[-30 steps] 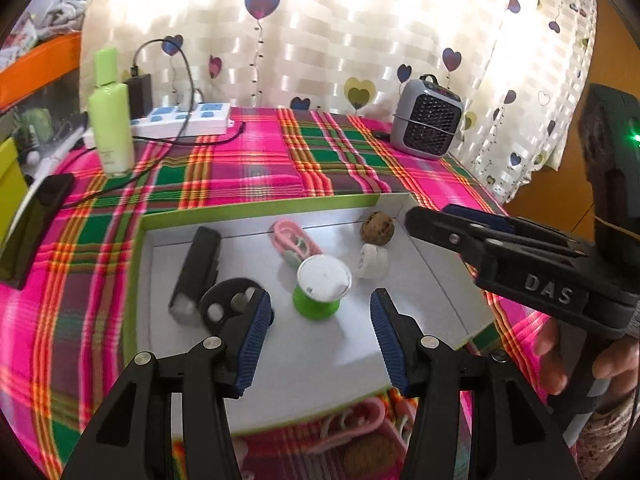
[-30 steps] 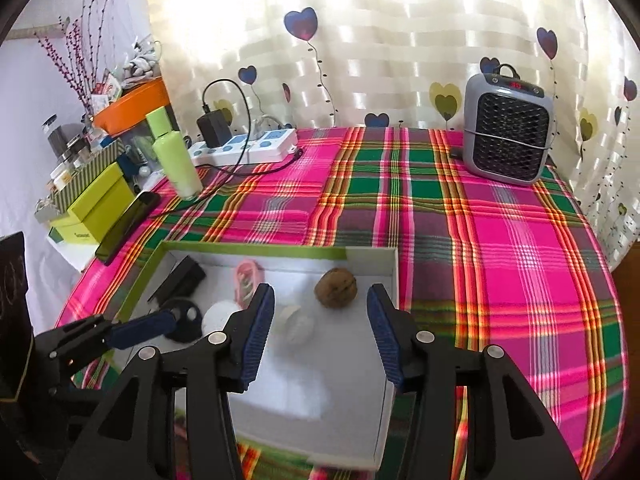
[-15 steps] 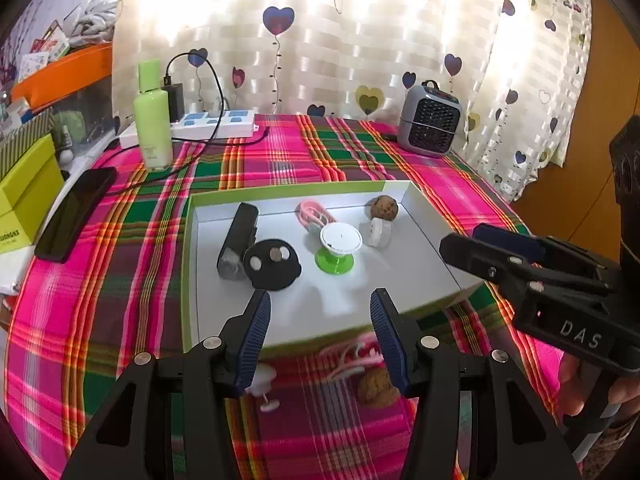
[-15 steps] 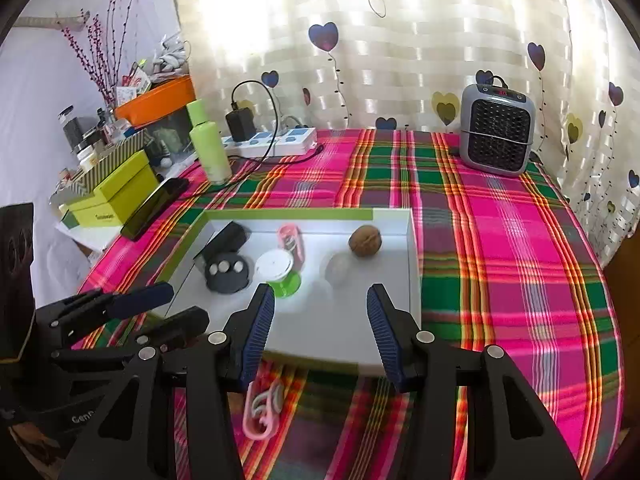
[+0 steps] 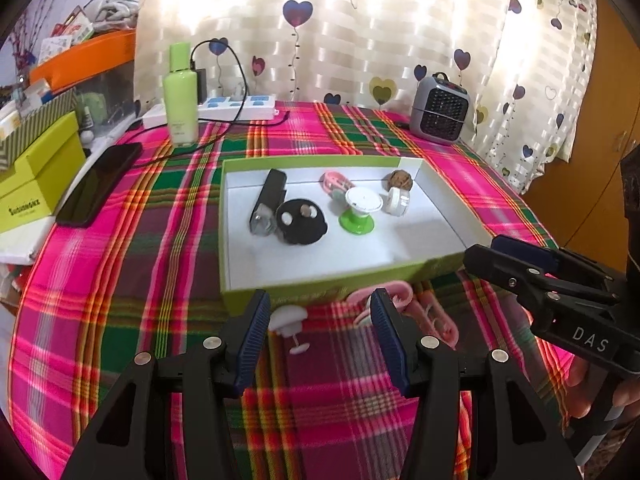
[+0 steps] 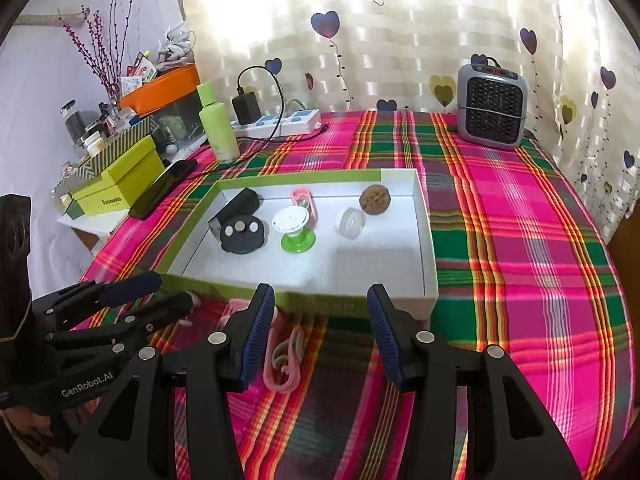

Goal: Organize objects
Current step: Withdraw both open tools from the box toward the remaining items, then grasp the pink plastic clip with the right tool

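Both left gripper (image 5: 316,334) and right gripper (image 6: 320,330) spread empty, green-rimmed box (image 5: 320,294) just beyond fingertips, pink clips (image 6: 282,360) near right fingers.

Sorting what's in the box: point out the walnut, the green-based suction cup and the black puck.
walnut (image 6: 374,199), right wrist view, centre of its shell.
green-based suction cup (image 6: 297,239), right wrist view, green base.
black puck (image 5: 302,222), left wrist view, top face.
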A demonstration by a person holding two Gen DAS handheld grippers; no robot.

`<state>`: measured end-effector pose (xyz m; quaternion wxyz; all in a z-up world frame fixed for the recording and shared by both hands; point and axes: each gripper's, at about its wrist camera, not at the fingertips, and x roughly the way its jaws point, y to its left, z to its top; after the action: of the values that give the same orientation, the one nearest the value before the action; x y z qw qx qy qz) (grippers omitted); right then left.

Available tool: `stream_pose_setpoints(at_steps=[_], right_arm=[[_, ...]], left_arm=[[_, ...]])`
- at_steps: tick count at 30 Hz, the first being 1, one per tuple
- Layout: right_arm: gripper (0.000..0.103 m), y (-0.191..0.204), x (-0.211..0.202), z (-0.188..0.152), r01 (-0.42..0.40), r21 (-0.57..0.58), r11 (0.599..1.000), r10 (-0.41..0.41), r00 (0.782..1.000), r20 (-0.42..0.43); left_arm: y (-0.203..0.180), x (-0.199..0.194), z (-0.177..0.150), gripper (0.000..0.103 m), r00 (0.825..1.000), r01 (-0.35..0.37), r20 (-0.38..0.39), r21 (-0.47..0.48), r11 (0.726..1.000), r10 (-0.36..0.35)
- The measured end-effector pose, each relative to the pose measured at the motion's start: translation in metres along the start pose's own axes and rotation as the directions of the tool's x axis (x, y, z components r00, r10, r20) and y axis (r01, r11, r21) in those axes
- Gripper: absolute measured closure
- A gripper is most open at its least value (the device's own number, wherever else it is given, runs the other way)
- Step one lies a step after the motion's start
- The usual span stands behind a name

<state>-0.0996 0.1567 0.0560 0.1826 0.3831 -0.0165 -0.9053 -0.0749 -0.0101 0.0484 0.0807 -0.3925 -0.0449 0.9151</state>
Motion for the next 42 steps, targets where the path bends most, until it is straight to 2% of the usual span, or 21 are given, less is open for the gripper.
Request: stream_pose_setpoints(at_steps=[12, 20, 42], right_arm=[[0.054, 0.001, -0.002, -0.021, 0.022, 0.015, 1.000, -0.021, 1.000, -0.012], [0.054, 0.000, 0.004, -0.035, -0.004, 0.032, 0.999, 0.006, 0.999, -0.040], [0.054, 0.015, 0.022, -0.043, -0.047, -0.023, 0.999, 0.044, 0.993, -0.109]], left_arm=[[0.019, 0.001, -0.021, 0.052, 0.999, 0.029, -0.027, -0.039, 0.999, -0.030], [0.031, 0.009, -0.034, 0.052, 0.997, 0.055, -0.057, -0.061, 0.997, -0.058], [0.031, 0.024, -0.019, 0.052, 0.997, 0.047, -0.062, -0.062, 0.997, -0.051]])
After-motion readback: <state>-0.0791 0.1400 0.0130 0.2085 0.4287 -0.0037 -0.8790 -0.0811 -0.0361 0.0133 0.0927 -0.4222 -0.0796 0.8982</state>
